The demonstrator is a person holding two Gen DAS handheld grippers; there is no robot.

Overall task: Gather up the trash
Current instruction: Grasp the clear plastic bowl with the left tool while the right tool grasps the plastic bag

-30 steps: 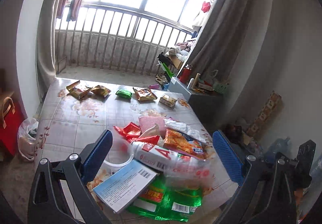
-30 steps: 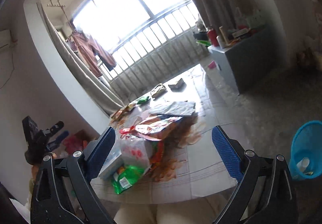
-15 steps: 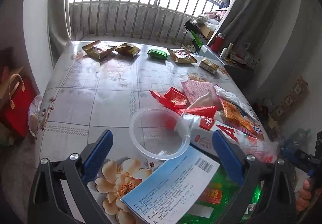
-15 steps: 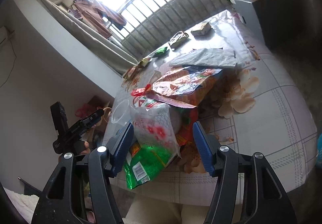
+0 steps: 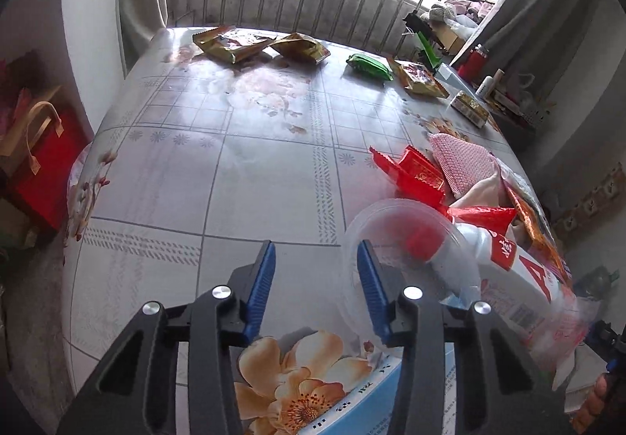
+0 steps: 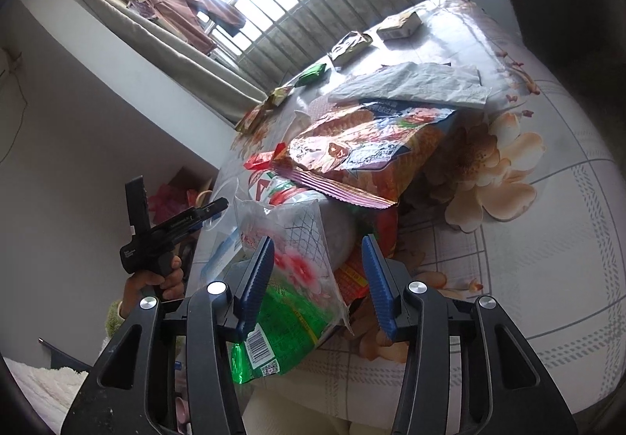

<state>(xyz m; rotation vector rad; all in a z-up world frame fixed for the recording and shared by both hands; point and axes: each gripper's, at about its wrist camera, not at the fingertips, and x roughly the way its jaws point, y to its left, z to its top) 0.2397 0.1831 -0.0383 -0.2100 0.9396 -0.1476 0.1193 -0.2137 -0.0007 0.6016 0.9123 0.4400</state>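
The left gripper's (image 5: 316, 288) fingers are closing over the near rim of a clear plastic cup (image 5: 407, 251) lying on its side; the right pad sits inside the rim, the left pad outside it, and a gap to the rim still shows. The cup holds nothing of its own; red wrappers (image 5: 414, 175) and a white bottle (image 5: 508, 270) show through its wall. A blue-and-white booklet (image 5: 364, 407) lies under the fingers on the flowered tabletop (image 5: 219, 169).

The right gripper's (image 6: 317, 280) fingers are closing around a clear bag printed with red flowers (image 6: 297, 239); whether the pads press it yet I cannot tell. Under that bag lies a green packet (image 6: 281, 333), and behind it a large orange snack bag (image 6: 364, 157) with a grey sheet (image 6: 414, 85) on top.

Only the left view shows the cup's open mouth and the far row of small snack packets (image 5: 234, 44) clearly. Only the right view shows the person's hand (image 6: 156, 280) gripping the left tool's handle at the tabletop's edge.
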